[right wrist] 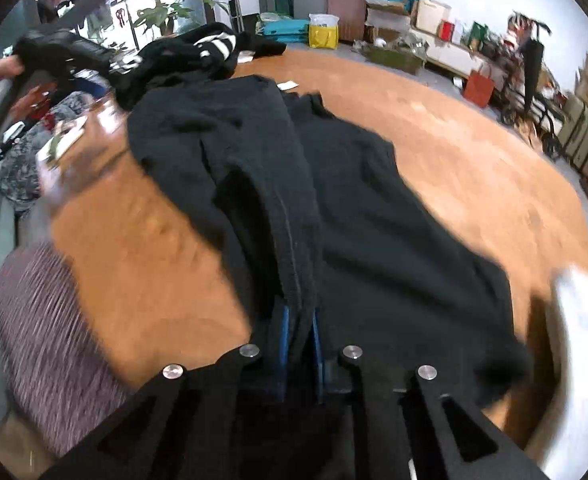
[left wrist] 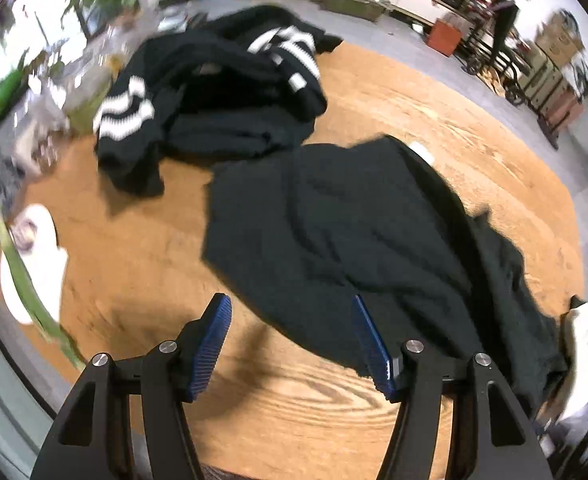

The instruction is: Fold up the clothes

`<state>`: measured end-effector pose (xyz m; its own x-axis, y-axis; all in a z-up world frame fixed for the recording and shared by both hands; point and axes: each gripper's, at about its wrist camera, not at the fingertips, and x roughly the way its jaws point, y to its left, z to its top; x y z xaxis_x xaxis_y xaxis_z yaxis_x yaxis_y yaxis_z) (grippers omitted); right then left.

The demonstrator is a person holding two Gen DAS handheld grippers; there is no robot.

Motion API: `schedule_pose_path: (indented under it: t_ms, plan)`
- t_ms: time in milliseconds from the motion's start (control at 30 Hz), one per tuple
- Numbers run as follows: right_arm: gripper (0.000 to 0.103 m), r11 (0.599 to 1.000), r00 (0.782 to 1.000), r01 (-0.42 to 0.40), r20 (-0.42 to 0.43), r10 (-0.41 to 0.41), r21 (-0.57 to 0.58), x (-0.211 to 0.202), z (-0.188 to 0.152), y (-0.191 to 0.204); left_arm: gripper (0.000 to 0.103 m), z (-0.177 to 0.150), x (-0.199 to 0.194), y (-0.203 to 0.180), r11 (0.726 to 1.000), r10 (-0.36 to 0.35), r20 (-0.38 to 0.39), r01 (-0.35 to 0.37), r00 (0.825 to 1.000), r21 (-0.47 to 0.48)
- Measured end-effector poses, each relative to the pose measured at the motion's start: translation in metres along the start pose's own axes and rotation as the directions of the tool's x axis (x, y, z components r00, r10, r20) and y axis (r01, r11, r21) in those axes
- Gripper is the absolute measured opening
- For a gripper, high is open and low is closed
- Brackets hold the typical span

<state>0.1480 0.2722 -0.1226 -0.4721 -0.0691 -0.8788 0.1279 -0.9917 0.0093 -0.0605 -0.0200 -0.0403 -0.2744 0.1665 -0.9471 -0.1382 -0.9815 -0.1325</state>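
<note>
1. Fabric of the black garment (right wrist: 333, 208) is pinched between the blue pads of the right gripper (right wrist: 299, 344), whose jaws are drawn close together on a folded, seamed edge that runs up and away from the fingers.
2. The left gripper (left wrist: 292, 340) holds nothing; its blue pads (left wrist: 214, 344) are spread wide apart above the wooden table (left wrist: 142, 248), and the near edge of the black garment (left wrist: 353, 232) lies just beside its right-hand finger.
3. The black garment is spread across the middle of the table (right wrist: 473, 168), with one part folded over the rest along the seamed edge and rumpled folds toward the near side.
4. Farther back on the table sits a second heap, a black sweater with white stripes (left wrist: 214, 96), crumpled and close to the far corner of the black garment; from the right wrist view it (right wrist: 198, 52) appears just behind the garment.
5. A small white tag (left wrist: 421, 149) lies on the wood at the garment's far edge.
6. A white cloth (left wrist: 38, 264) rests at the table's left edge.
7. Beyond the table, a yellow bag (right wrist: 323, 36) stands on the floor among boxes.
</note>
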Motion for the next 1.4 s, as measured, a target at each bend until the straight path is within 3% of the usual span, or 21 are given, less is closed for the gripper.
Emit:
schedule_pose_path:
  t_ms: [133,300,333,367,400,467,567,667,733,767,800,900,967,1033,1100,1167,1300,1400]
  plan:
    - [0.01,1.0,0.996,-0.023,-0.081,0.024,0.006,-0.014,-0.051,0.01,0.064,-0.005,0.013,-0.009,0.996,-0.074,-0.062,0.07,0.995,-0.064]
    - [0.014,0.999,0.986,-0.05,-0.156,0.053,0.023,-0.03,-0.103,0.018,0.064,-0.006,0.036,-0.072,0.993,-0.119,-0.102,0.12,0.988,0.007]
    - [0.018,0.998,0.989,-0.052,-0.135,0.057,0.038,-0.035,-0.099,0.012,0.064,-0.006,0.041,-0.087,0.991,-0.126,-0.11,0.129,0.986,0.025]
    - [0.037,0.997,0.994,-0.048,-0.1,0.053,0.052,-0.041,-0.093,0.004,0.064,-0.005,0.045,-0.101,0.99,-0.132,-0.118,0.137,0.984,0.041]
    - [0.046,0.997,0.997,-0.043,-0.06,0.047,0.066,-0.048,-0.085,-0.004,0.064,-0.004,0.048,-0.114,0.988,-0.137,-0.127,0.144,0.982,0.053]
    - [0.051,0.996,0.999,-0.017,0.043,0.013,0.089,-0.063,-0.063,-0.026,0.064,-0.002,0.059,-0.144,0.985,-0.14,-0.147,0.153,0.979,0.078]
    - [0.071,0.99,0.987,0.046,0.149,-0.065,0.132,-0.063,-0.026,-0.068,0.064,-0.001,0.081,-0.181,0.982,-0.136,-0.192,0.159,0.972,0.105]
    - [0.074,0.984,0.985,0.113,0.117,-0.129,0.139,-0.025,0.012,-0.093,0.063,-0.004,0.103,-0.208,0.977,-0.14,-0.244,0.173,0.96,0.121]
    - [0.075,0.987,0.992,0.086,0.083,-0.098,0.136,0.003,0.03,-0.098,0.041,-0.01,0.111,-0.217,0.972,-0.126,-0.262,0.171,0.957,0.159]
    - [0.075,0.988,0.994,0.073,0.066,-0.083,0.134,0.017,0.04,-0.1,0.016,-0.012,0.112,-0.218,0.969,-0.116,-0.262,0.167,0.958,0.182]
    - [0.077,0.989,0.997,0.06,0.049,-0.067,0.133,0.032,0.049,-0.103,0.007,-0.013,0.111,-0.216,0.964,-0.112,-0.257,0.168,0.96,0.207]
    - [0.079,0.992,1.0,0.017,0.023,-0.02,0.128,0.061,0.061,-0.1,0.004,-0.014,0.097,-0.194,0.956,-0.15,-0.232,0.201,0.961,0.212]
    - [0.076,0.997,0.999,0.012,0.035,-0.015,0.081,0.069,0.063,-0.088,0.004,-0.013,0.082,-0.168,0.958,-0.163,-0.201,0.204,0.966,0.2]
    - [0.063,1.0,0.999,0.012,0.051,-0.013,0.028,0.077,0.064,-0.074,0.004,-0.013,0.068,-0.137,0.968,-0.164,-0.162,0.19,0.973,0.165]
    - [0.031,1.0,0.998,0.012,0.066,-0.011,-0.025,0.084,0.065,-0.061,0.004,-0.015,0.059,-0.1,0.98,-0.144,-0.119,0.159,0.982,0.12]
    - [0.01,0.999,0.993,0.053,0.102,-0.054,0.011,0.072,0.067,-0.067,0.004,-0.018,0.052,-0.062,0.989,-0.126,-0.091,0.133,0.988,0.071]
    - [0.006,0.983,0.972,0.14,0.17,-0.159,0.116,0.042,0.072,-0.087,0.003,-0.022,0.027,-0.003,0.995,-0.098,-0.029,0.098,0.995,-0.003]
    - [0.004,0.96,0.947,0.199,0.214,-0.241,0.198,0.02,0.076,-0.101,0.003,-0.011,-0.008,0.025,0.993,-0.104,0.078,0.107,0.992,-0.041]
